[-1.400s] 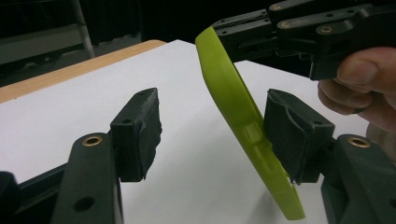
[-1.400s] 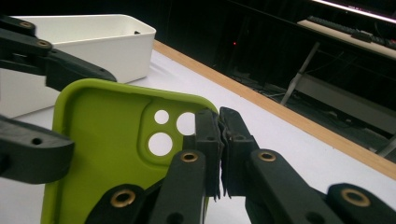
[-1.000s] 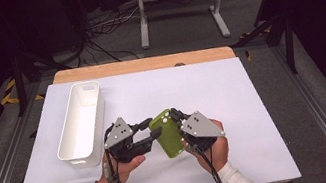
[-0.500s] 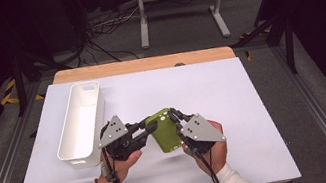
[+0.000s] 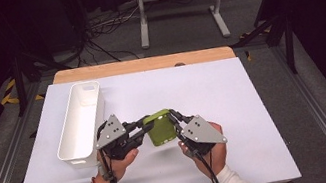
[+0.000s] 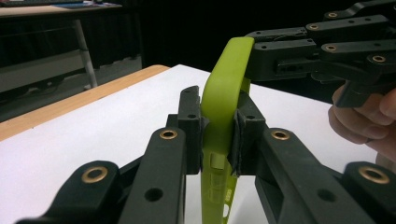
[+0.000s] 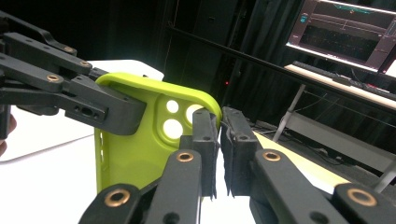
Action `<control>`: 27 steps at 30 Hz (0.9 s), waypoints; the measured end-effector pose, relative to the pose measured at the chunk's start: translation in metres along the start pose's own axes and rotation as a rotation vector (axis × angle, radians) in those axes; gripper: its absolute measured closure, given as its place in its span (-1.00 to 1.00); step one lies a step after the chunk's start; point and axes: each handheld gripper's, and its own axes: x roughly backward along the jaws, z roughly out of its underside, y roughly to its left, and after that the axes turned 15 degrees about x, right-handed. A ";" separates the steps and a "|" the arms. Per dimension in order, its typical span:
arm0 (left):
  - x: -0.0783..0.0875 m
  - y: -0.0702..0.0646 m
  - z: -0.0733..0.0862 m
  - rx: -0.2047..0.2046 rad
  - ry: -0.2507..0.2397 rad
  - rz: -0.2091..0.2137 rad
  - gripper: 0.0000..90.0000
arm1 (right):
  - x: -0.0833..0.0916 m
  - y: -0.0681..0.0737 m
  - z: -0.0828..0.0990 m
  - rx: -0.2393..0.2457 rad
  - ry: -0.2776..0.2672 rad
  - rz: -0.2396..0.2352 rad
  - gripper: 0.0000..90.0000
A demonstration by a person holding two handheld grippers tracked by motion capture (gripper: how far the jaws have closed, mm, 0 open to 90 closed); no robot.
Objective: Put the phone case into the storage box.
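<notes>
Just right of the white bin point(image 5: 80, 124), the green phone case point(image 5: 160, 127) hangs above the table point(image 5: 255, 105), its rim pinched by the left hand-held gripper point(image 6: 217, 140) and the right hand-held gripper point(image 7: 219, 140), seemingly to steady it from both sides.

A flat white rectangular tabletop point(image 5: 231, 89) with a light wooden strip along its far edge carries a long, narrow white plastic bin point(image 5: 80, 124), open-topped, lying lengthwise near the table's left side.

Case point(image 5: 159, 128) right of bin point(image 5: 80, 124)
</notes>
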 end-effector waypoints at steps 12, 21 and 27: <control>0.003 0.001 -0.003 -0.022 0.002 -0.015 0.72 | 0.002 -0.001 -0.001 0.000 -0.008 -0.032 0.82; 0.005 0.001 -0.005 -0.035 -0.001 -0.017 0.72 | 0.005 -0.004 -0.001 0.011 0.001 -0.051 0.72; 0.008 0.003 -0.006 -0.031 -0.007 -0.021 0.72 | 0.008 -0.008 0.001 0.004 -0.004 -0.068 0.63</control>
